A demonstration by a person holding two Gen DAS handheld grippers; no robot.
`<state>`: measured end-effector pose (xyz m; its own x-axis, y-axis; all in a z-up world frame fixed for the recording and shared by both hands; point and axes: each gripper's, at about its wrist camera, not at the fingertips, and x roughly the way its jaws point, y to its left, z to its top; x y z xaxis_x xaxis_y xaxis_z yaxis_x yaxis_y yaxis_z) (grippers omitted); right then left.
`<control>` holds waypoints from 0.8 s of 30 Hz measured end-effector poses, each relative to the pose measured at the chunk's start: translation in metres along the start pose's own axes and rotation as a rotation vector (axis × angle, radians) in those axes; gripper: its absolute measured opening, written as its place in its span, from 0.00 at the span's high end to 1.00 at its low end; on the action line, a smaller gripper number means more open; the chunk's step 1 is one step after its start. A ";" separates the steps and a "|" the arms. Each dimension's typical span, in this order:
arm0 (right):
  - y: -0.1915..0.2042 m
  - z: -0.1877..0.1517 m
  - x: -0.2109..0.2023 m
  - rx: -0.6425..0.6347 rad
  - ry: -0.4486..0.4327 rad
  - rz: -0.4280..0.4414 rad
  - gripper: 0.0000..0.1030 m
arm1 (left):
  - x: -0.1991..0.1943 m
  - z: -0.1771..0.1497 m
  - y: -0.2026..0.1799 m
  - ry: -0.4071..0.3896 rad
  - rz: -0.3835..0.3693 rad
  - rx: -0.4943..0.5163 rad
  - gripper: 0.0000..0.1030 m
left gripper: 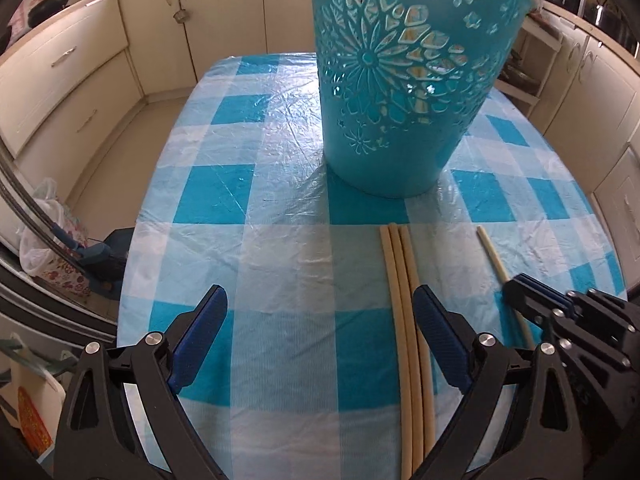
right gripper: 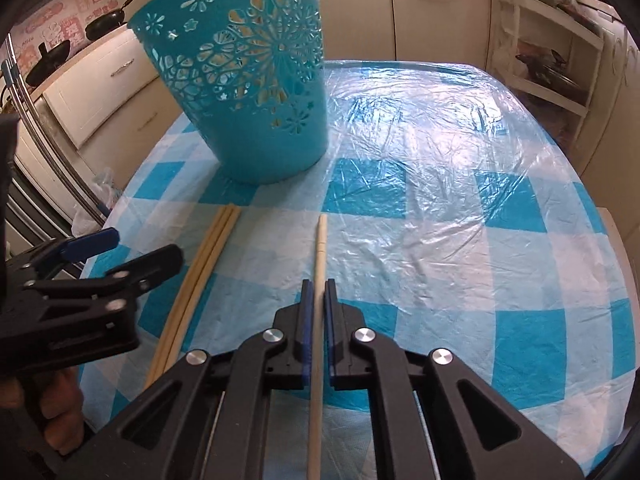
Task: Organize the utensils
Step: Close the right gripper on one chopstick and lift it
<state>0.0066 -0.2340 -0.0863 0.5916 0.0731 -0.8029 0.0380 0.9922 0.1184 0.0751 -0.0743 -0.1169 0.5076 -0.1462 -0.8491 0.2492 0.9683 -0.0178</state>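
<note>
A teal cut-out plastic basket point(left gripper: 404, 80) stands upright on the blue checked tablecloth; it also shows in the right wrist view point(right gripper: 248, 80). Three pale wooden chopsticks point(left gripper: 404, 292) lie side by side in front of it, also seen in the right wrist view point(right gripper: 200, 268). My left gripper point(left gripper: 320, 308) is open and empty, its right finger beside those chopsticks. My right gripper point(right gripper: 319, 292) is shut on a single chopstick point(right gripper: 320, 252), which points toward the basket. The right gripper point(left gripper: 532, 300) shows in the left wrist view with that chopstick point(left gripper: 494, 254).
The table point(right gripper: 460, 200) is covered in crinkled clear plastic over the checked cloth. Cream kitchen cabinets point(left gripper: 80, 80) surround it. Pans point(right gripper: 104, 22) sit on the left counter. A shelf unit point(right gripper: 552, 64) stands at the far right. Bags point(left gripper: 52, 240) lie on the floor left.
</note>
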 end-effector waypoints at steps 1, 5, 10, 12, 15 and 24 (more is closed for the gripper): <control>-0.001 0.000 0.000 0.007 -0.001 0.007 0.94 | 0.003 0.001 -0.001 0.006 0.004 0.002 0.13; -0.007 0.001 0.000 0.038 0.000 0.040 0.93 | 0.012 0.002 0.000 0.025 0.024 -0.004 0.13; 0.000 0.000 -0.003 0.037 -0.001 0.081 0.46 | 0.012 0.002 -0.001 0.027 0.041 0.005 0.13; 0.007 -0.002 -0.004 -0.010 -0.009 0.024 0.41 | 0.012 0.002 -0.001 0.025 0.039 0.008 0.13; 0.008 -0.003 -0.003 -0.018 -0.012 0.016 0.41 | 0.012 0.005 -0.001 0.023 0.035 0.010 0.15; 0.002 -0.004 -0.003 -0.029 -0.040 -0.065 0.68 | 0.012 0.010 -0.011 -0.008 -0.003 0.059 0.50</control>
<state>0.0013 -0.2319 -0.0860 0.6205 0.0052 -0.7842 0.0546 0.9973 0.0497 0.0867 -0.0891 -0.1211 0.5137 -0.1506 -0.8447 0.2989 0.9542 0.0117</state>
